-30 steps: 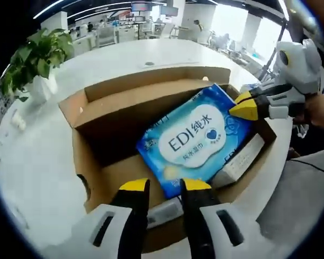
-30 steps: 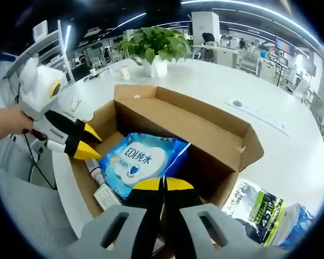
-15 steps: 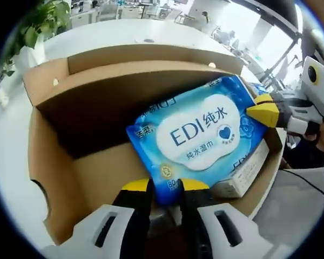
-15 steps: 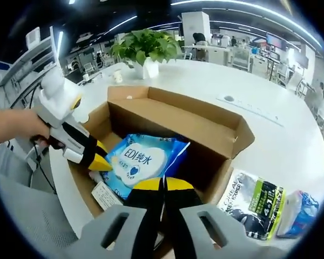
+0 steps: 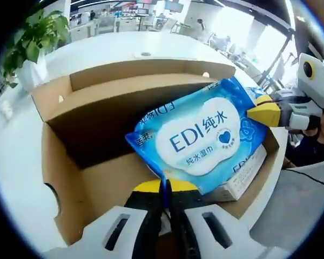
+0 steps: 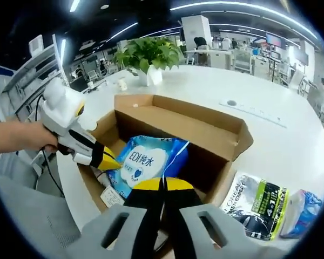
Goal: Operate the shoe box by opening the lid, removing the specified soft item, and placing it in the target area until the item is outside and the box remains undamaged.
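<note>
An open cardboard shoe box [image 5: 70, 162] [image 6: 205, 127] stands on a white table. A blue wet wipes pack [image 5: 197, 135] [image 6: 146, 162] marked EDI lies tilted inside it, with its right end raised. My left gripper [image 5: 165, 187] is shut on the pack's near edge; from the right gripper view the same left gripper [image 6: 107, 159] sits at the pack's left end. My right gripper [image 6: 162, 183] is shut with the pack's corner running into its tips, and from across the box that right gripper [image 5: 264, 113] meets the pack's far right edge.
A white carton [image 5: 243, 172] lies under the pack in the box. A potted plant [image 6: 148, 54] stands behind the box. A dark and green packet [image 6: 256, 208] and a blue packet [image 6: 301, 213] lie on the table beside the box. A hand [image 6: 16, 143] holds the left gripper.
My left jaws have closed onto the pack's near edge. The pack has risen a little and tilted more. The right gripper has stayed at the pack's corner.
</note>
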A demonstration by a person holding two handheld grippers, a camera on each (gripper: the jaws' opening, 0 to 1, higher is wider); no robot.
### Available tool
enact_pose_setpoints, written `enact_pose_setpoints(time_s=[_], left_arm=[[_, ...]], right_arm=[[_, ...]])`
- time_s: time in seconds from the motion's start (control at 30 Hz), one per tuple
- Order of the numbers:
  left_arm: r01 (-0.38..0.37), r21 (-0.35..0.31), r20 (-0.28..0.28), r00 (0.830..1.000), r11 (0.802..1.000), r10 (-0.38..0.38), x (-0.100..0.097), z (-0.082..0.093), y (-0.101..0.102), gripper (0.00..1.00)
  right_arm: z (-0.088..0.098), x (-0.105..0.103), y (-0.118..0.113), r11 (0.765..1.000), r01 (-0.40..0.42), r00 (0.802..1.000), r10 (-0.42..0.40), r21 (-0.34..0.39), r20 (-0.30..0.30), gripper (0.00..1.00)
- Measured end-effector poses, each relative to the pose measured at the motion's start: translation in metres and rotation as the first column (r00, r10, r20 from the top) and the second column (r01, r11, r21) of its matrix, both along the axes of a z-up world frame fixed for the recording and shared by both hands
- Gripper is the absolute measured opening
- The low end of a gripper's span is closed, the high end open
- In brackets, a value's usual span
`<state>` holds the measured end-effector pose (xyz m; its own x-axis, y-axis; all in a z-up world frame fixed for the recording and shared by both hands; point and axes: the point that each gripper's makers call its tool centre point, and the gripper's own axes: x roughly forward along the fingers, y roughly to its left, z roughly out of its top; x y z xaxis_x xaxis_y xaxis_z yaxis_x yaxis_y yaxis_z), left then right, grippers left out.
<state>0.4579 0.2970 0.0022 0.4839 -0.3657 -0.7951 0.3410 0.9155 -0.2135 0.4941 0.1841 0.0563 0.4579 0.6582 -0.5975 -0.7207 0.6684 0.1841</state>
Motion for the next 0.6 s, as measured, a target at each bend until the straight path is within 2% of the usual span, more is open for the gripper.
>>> enact_pose_setpoints(time_s=[0.13, 0.33, 0.6], left_arm=[[-0.011, -0.017, 0.043, 0.999, 1.0, 0.012, -0.001, 0.022, 0.002, 0.0], [-0.008, -0.006, 0.098, 0.995, 1.0, 0.009, -0.007, 0.05, 0.0, 0.0], [-0.012, -0.01, 0.187, 0.982, 1.0, 0.014, -0.01, 0.099, -0.01, 0.0]], right_arm=[[0.013, -0.002, -0.002, 1.0, 0.001, 1.0, -0.001, 0.023, 0.007, 0.0], [0.032, -0.009, -0.008, 0.999, -0.006, 1.0, 0.005, 0.042, 0.023, 0.0], [0.075, -0.016, -0.023, 0.996, -0.004, 0.998, -0.002, 0.094, 0.066, 0.0]])
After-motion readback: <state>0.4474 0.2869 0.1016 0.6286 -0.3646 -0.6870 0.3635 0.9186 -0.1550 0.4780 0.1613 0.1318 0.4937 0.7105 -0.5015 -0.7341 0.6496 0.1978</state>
